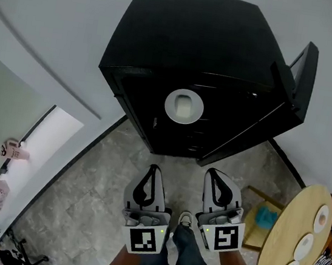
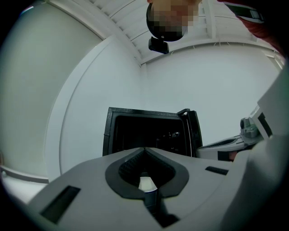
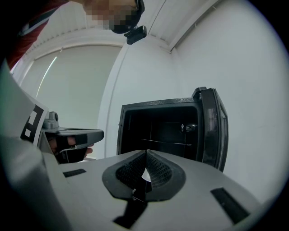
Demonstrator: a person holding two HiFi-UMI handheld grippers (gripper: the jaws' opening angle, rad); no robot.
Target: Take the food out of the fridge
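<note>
Head view: the black fridge stands open, its door swung to the right. Inside it a white plate carries the food, a pale rounded piece whose long axis seems to run from front to back. It is too small to tell what it is. The left gripper and right gripper point towards the fridge, well apart from the plate.

Left gripper view: the left gripper has its fingers pressed together and holds nothing. The fridge is dark inside and the plate is lost.

Right gripper view: the right gripper also has its fingers together, empty. The fridge is equally dark within.
</note>
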